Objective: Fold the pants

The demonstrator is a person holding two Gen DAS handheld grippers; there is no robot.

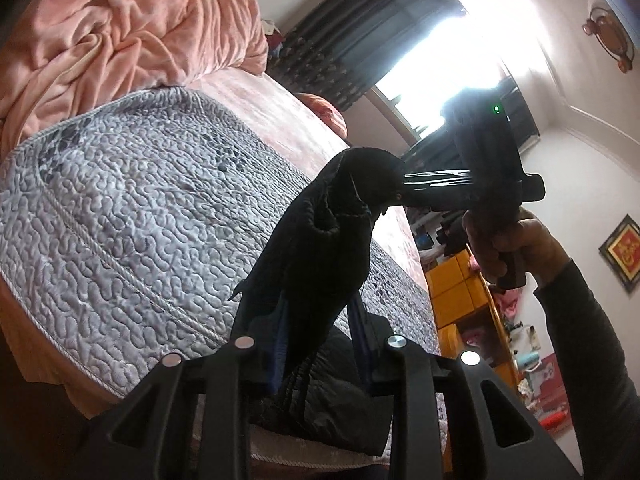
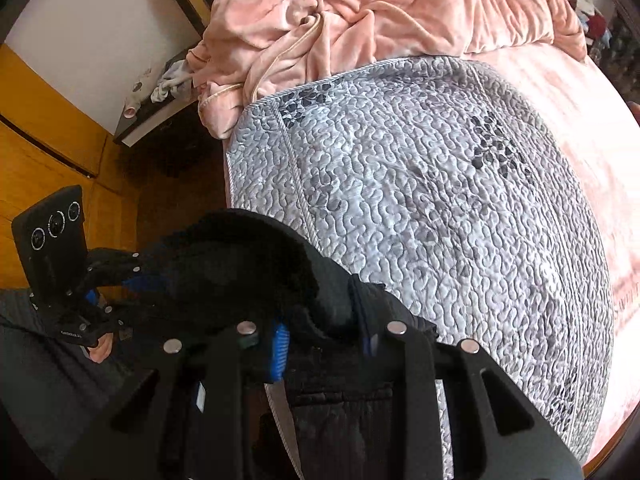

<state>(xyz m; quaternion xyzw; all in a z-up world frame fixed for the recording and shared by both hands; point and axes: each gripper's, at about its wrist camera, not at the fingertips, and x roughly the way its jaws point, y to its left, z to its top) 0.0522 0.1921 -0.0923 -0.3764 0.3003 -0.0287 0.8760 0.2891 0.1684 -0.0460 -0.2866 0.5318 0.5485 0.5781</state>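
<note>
Two grippers are both pinching the black pants [image 1: 320, 240], which are hanging lifted above the bed.

Left wrist view: left gripper [image 1: 316, 344] is sitting at 6 o'clock, jaws pressed onto a fold of the dark cloth, with blue pads showing on either side of it. The pants are running up from there toward 1 o'clock, where the right gripper [image 1: 404, 192] is clamping the other end, jaws closed on the fabric. A hand [image 1: 516, 244] in a dark sleeve is gripping that tool's handle at 3 o'clock. The lower part of the garment is resting on the bed edge at 6 o'clock.

Right wrist view: right gripper [image 2: 320, 336] at 6 o'clock is biting bunched black cloth, blue pad [image 2: 280, 348] visible against it. The left gripper [image 2: 140, 276] is at 9 o'clock, holding the same garment; the cloth is spanning between the two.

The grey quilted cover [image 2: 440, 200] is lying flat across the bed, filling centre to 3 o'clock. A pink blanket [image 2: 360, 12] is lying crumpled at 12 o'clock. A nightstand [image 2: 160, 116] is standing at 10 o'clock beside the bed, with a wood floor [image 2: 48, 160] at 9 o'clock.
</note>
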